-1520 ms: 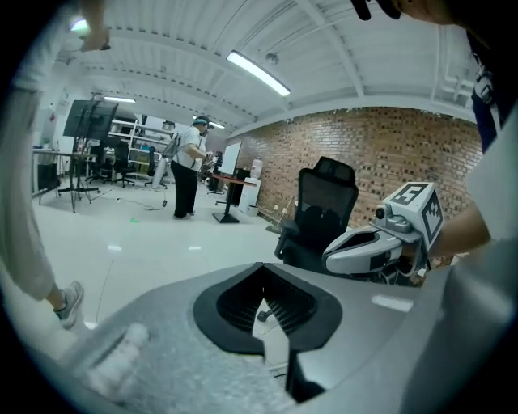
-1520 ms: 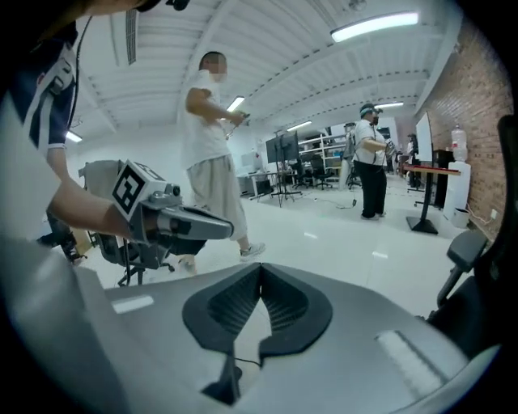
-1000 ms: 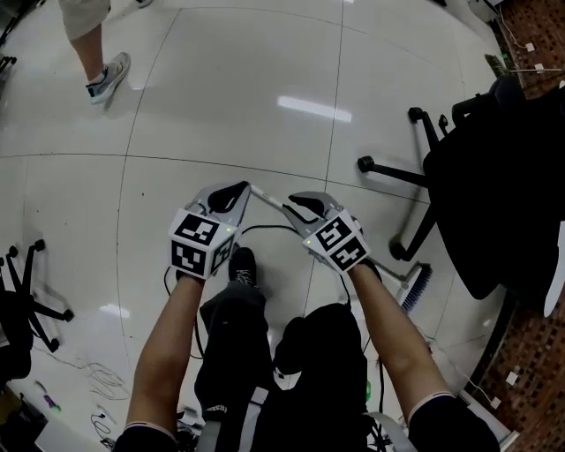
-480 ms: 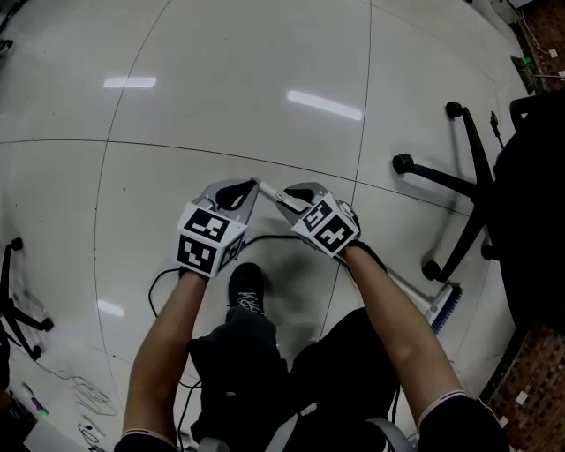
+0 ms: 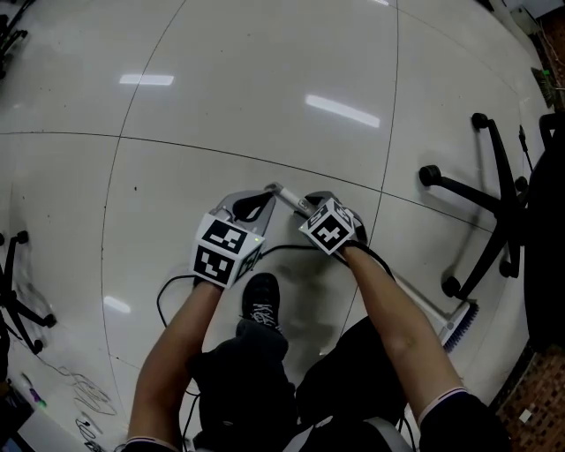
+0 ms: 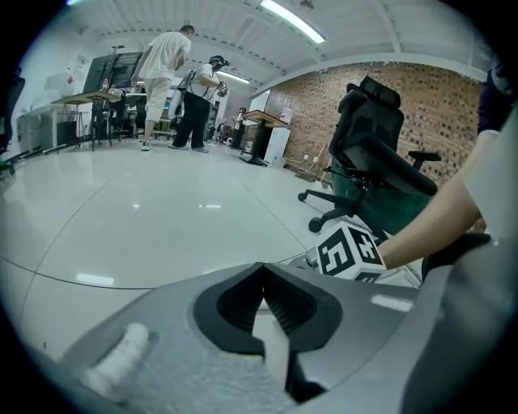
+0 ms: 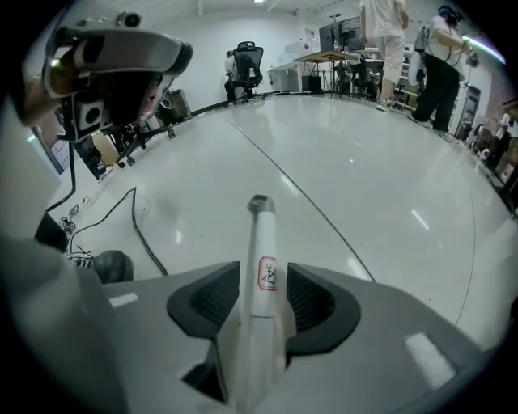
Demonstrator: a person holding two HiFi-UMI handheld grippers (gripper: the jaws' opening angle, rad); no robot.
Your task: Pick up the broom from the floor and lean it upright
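Grey jaws of the right tool [image 7: 264,301] are opening, with the white handle of the broom [image 7: 259,230] loose between them; the left tool [image 6: 263,283] is closed on nothing. The broom looks to lie along the floor [image 5: 229,97], so gripping, lifting and leaning it upright all remain.

You're working in an open-plan office or lab: glossy white floor [image 5: 265,106], wheeled office chair [image 6: 368,145], brick wall [image 6: 316,101], ceiling strip lights [image 6: 291,20]
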